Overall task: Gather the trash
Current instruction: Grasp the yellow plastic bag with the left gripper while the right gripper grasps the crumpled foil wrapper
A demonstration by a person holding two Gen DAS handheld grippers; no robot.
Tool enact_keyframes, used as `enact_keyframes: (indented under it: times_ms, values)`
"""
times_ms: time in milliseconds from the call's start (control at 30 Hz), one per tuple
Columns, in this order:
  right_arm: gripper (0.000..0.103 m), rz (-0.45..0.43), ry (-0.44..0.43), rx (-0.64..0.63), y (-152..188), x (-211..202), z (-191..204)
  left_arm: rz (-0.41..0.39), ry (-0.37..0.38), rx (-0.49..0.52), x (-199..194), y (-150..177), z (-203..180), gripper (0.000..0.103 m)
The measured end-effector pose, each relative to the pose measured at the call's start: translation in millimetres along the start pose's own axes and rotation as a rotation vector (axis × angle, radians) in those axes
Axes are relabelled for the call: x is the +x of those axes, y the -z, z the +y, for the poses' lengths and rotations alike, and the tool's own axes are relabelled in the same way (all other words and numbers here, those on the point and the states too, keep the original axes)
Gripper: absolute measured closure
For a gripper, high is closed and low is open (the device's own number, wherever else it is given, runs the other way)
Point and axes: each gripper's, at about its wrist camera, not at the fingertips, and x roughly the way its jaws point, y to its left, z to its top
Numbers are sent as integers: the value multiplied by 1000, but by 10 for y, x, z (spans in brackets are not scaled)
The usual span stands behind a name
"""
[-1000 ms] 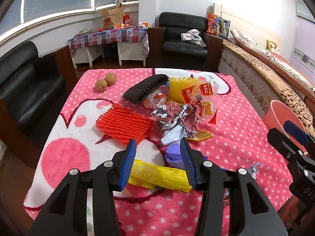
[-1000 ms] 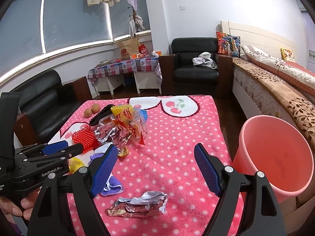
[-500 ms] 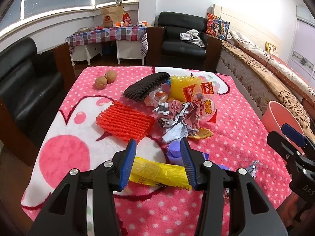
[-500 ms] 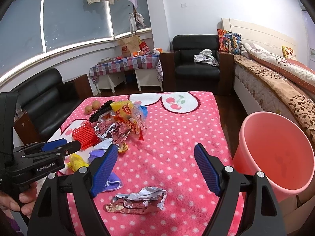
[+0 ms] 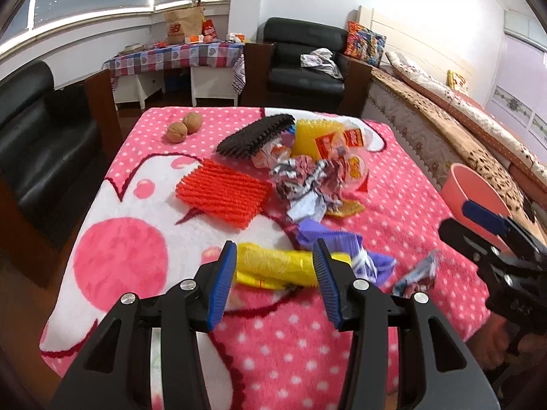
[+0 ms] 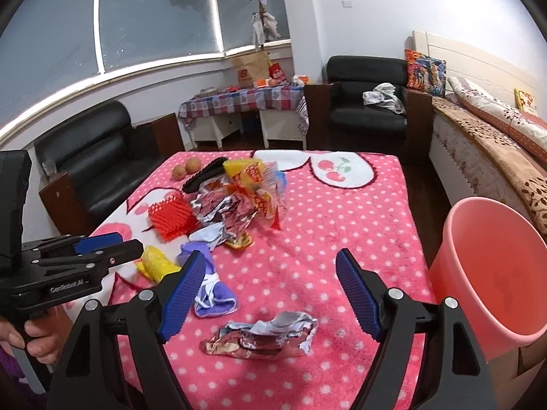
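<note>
Yellow wrapper [image 5: 277, 262] lies on the desk [image 5: 403, 201] near its front edge, between my left gripper's [image 5: 275, 282] jaws. Jaws parted; can't tell if the pads touch it. A purple wrapper [image 5: 328, 235] sits just beside it. Right gripper [image 6: 270, 297]: jaws wide apart, holding nothing, above a crumpled foil wrapper [image 6: 263, 338]. The main trash pile [image 5: 307, 177] is mid-desk, with an orange pad [image 5: 222, 191] to its left. Pink bucket [image 6: 492, 273] stands off the desk's right edge.
</note>
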Motion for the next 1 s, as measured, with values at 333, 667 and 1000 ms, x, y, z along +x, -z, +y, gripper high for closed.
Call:
enact_keyframes:
  times_ms: [333,667,1000]
  values:
    - [26,65,-31,-28,207,-163,4,132,88,-188,187,52,166,56]
    - [28,167,-98,33,370,-142,-78,276,148,-466,428,54,274,56]
    - [28,205,-114,86,370,-42,-166,297,162,-572,463,-78,331,56]
